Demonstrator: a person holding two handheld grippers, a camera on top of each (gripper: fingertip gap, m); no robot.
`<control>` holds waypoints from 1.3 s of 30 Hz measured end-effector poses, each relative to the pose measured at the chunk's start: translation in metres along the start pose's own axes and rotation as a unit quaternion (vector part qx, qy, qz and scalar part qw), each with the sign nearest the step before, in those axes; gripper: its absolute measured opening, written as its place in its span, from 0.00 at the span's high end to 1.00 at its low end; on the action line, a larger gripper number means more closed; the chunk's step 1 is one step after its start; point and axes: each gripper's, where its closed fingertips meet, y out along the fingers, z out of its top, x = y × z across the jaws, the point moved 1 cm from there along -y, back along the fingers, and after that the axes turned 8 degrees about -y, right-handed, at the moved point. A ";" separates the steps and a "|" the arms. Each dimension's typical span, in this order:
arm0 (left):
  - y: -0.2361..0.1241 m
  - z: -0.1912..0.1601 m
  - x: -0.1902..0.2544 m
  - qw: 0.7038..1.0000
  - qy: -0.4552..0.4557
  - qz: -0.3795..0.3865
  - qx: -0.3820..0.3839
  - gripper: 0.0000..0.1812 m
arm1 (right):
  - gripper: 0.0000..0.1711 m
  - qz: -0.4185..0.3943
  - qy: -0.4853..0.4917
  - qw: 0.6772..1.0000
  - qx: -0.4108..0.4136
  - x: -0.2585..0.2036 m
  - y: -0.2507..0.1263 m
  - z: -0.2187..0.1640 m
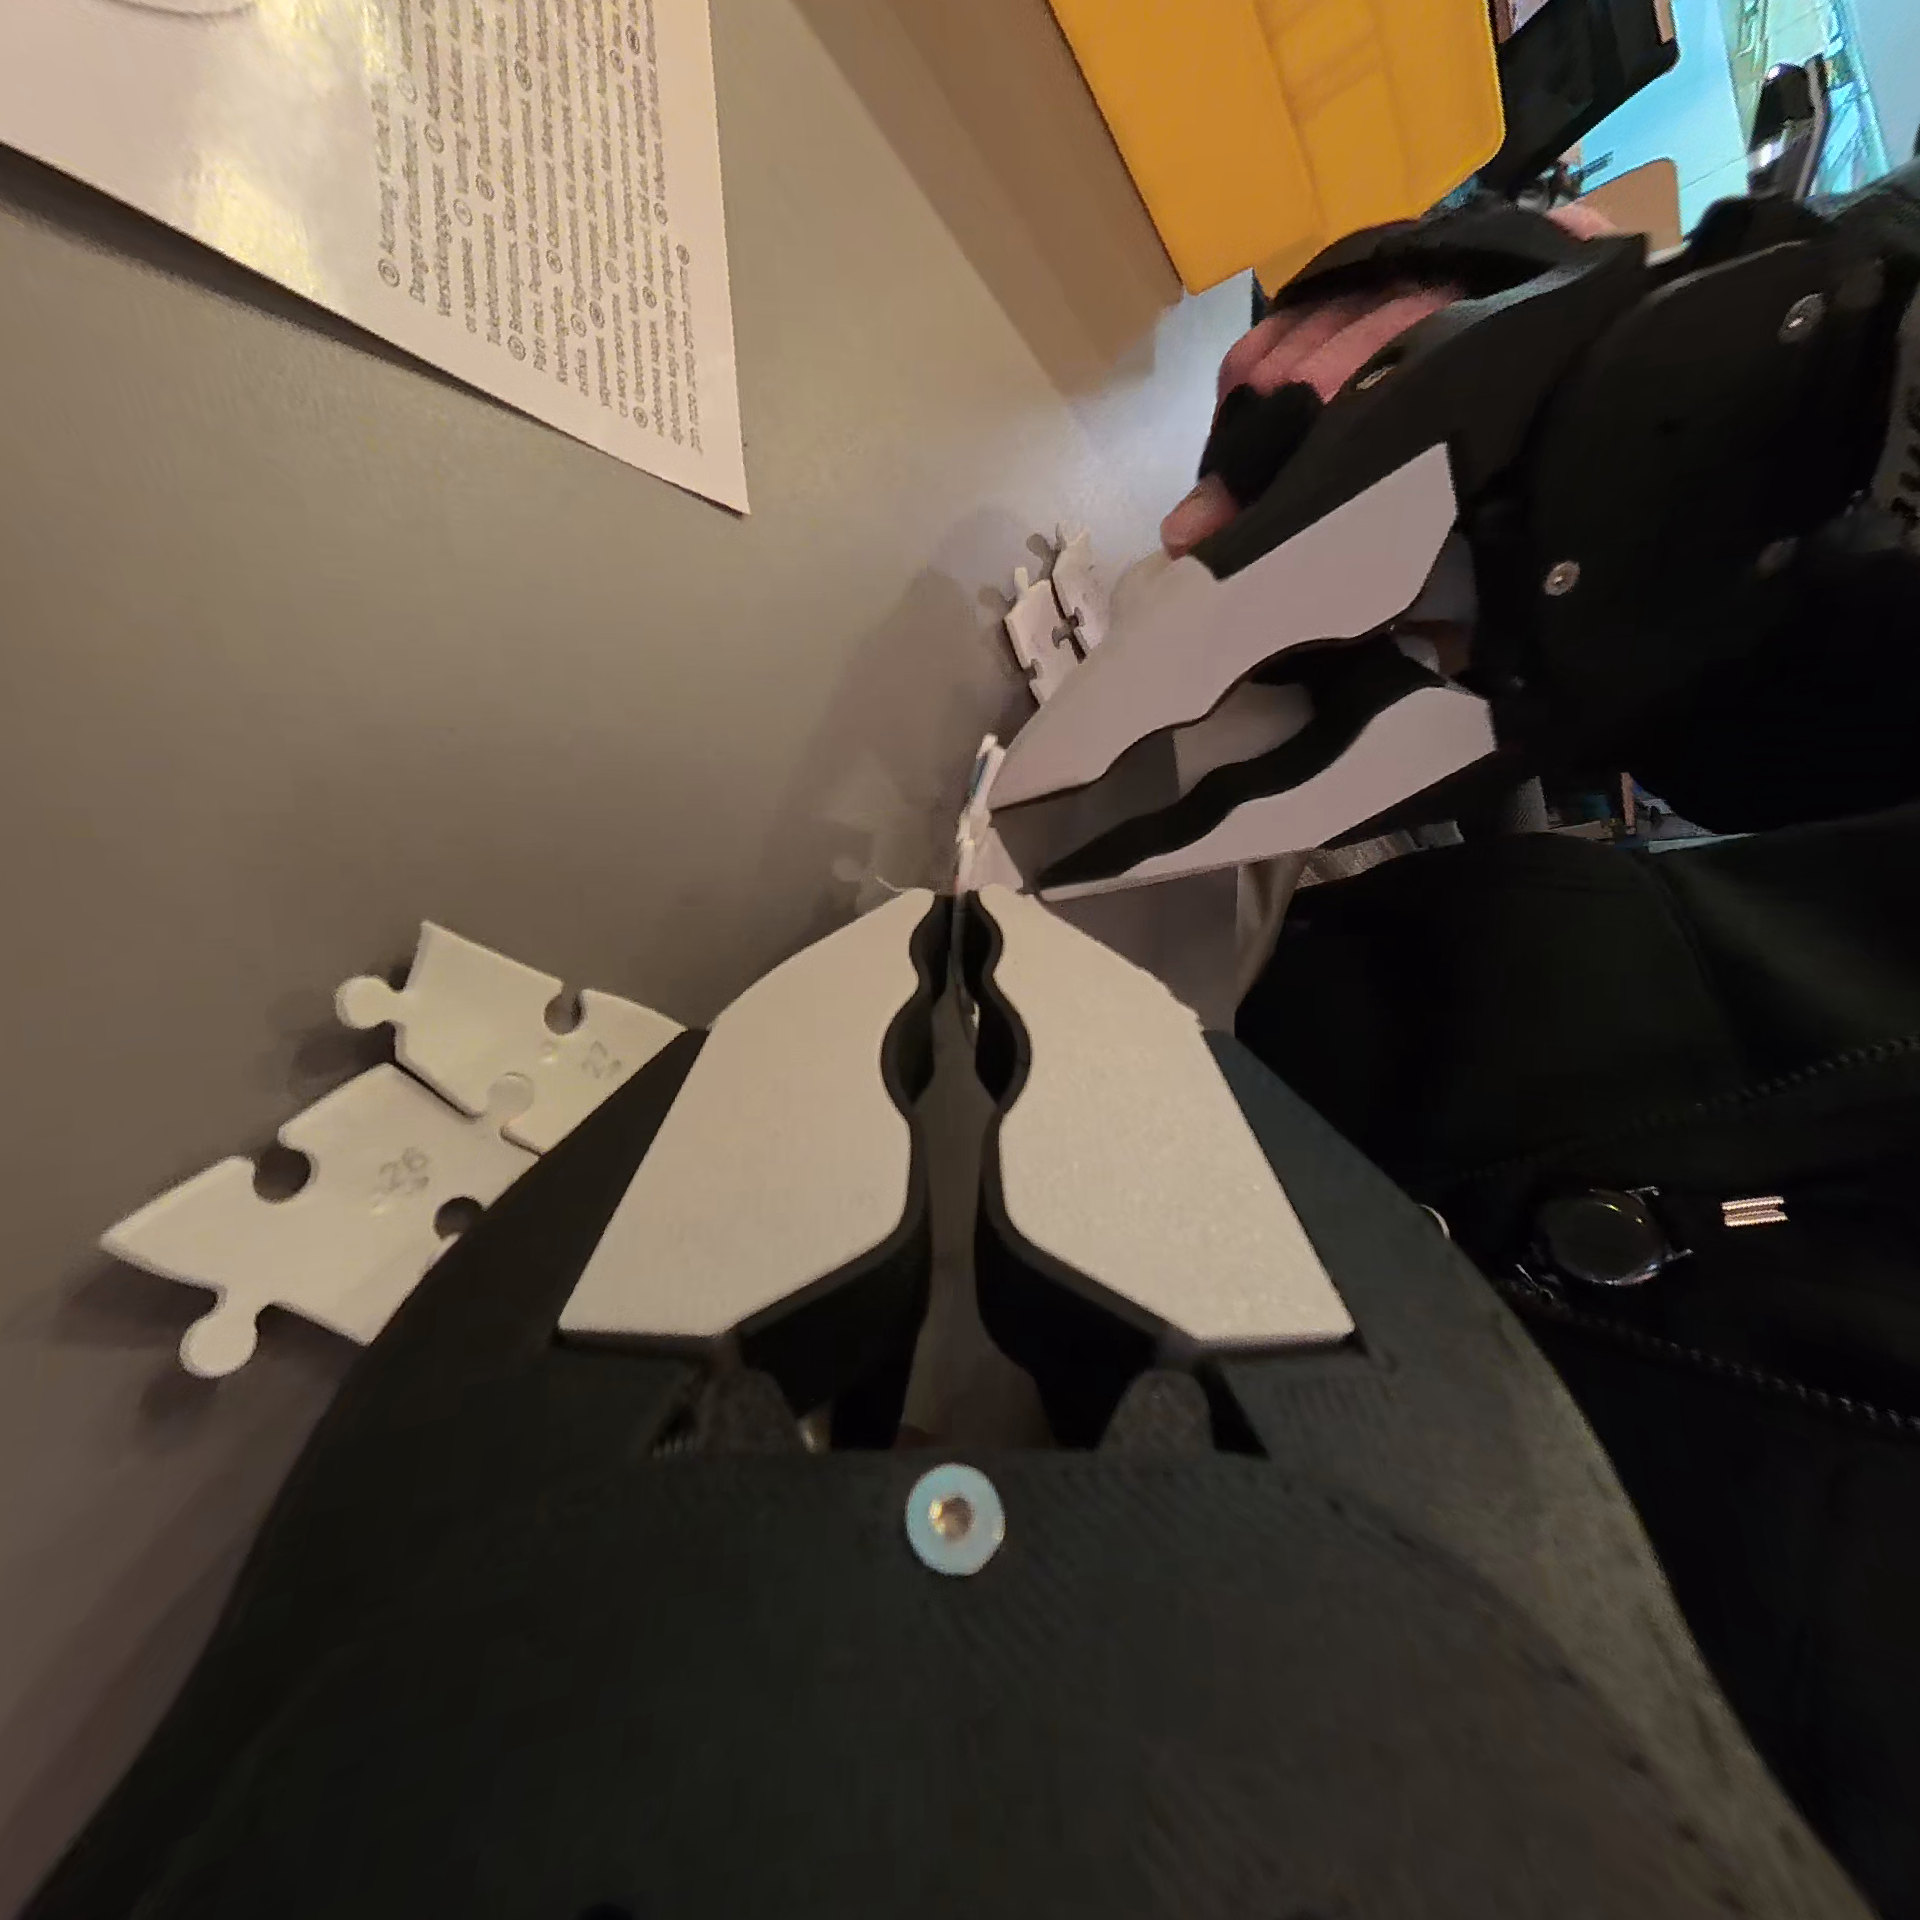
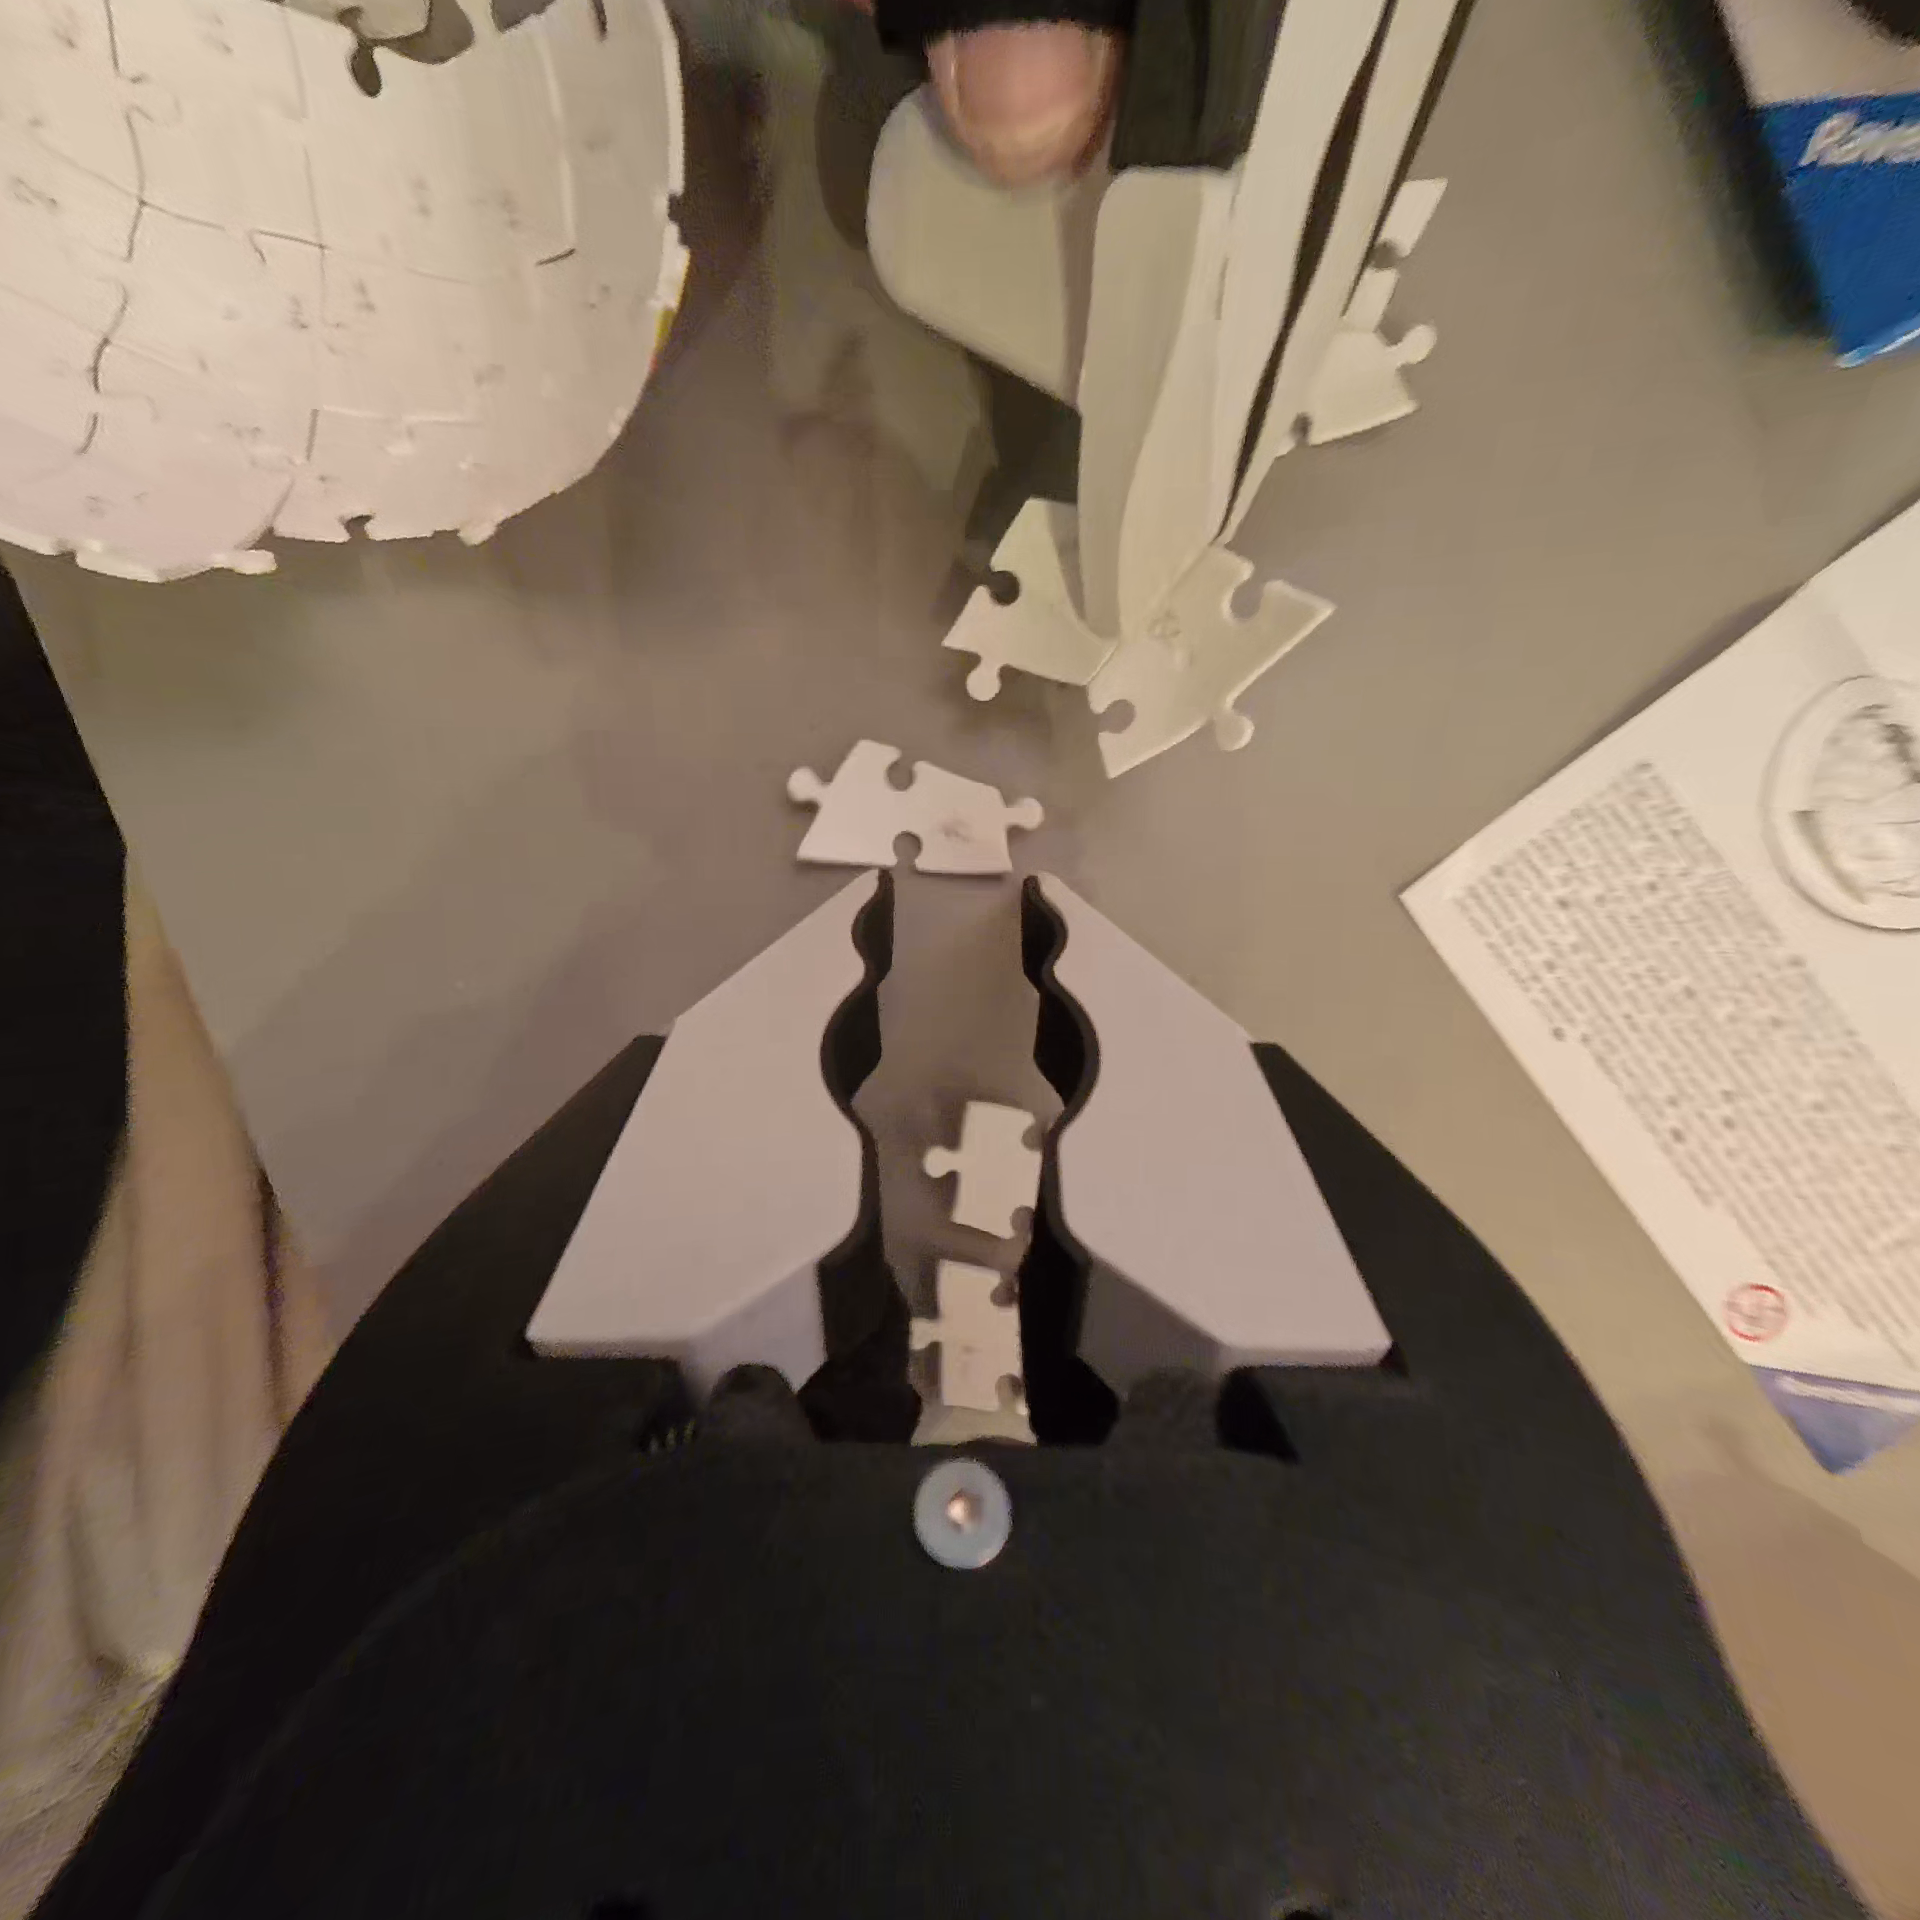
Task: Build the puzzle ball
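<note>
Left wrist view: I am clenching the left gripper point(image 1: 961, 899) with its fingers nearly together on a thin white piece edge, joined flat pieces point(image 1: 405, 1132) lying on the grey tabletop point(image 1: 364, 675). Right wrist view: I am holding the right gripper point(image 2: 958, 881) released over a loose jigsaw piece point(image 2: 914, 810), while the puzzle ball point(image 2: 291, 270), a matte curved white shell, is sitting upper left roughly half-built, with several pieces left.

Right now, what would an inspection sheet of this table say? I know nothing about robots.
Surface: grey table, plain.
Job's things: part-built white ball; loose white pieces lying flat.
Clutter: printed leaflet, blue box, yellow bin.
Grippers: left gripper closed, seemingly on one piece; right gripper open, empty, over the loose pieces.
Cables: nothing seen.
Surroundings: a person's dark jacket close by.
</note>
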 end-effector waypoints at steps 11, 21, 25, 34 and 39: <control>0.000 -0.003 -0.002 1.000 -0.007 -0.001 0.005 0.99 | 0.73 0.013 0.040 0.999 0.029 -0.006 0.003 0.014; -0.001 -0.004 -0.003 1.000 -0.009 -0.003 0.016 0.99 | 0.97 0.025 0.120 0.990 0.072 -0.003 0.011 0.018; 0.000 -0.004 -0.002 1.000 -0.010 -0.007 0.013 0.99 | 1.00 0.037 0.135 0.986 0.088 -0.004 0.010 0.018; 0.007 -0.010 -0.001 1.000 -0.016 -0.009 -0.018 0.99 | 1.00 0.029 0.122 0.985 0.119 0.006 -0.002 0.025; 0.009 -0.011 0.000 1.000 -0.011 -0.003 -0.029 0.99 | 1.00 0.019 0.100 0.987 0.121 0.008 -0.001 0.024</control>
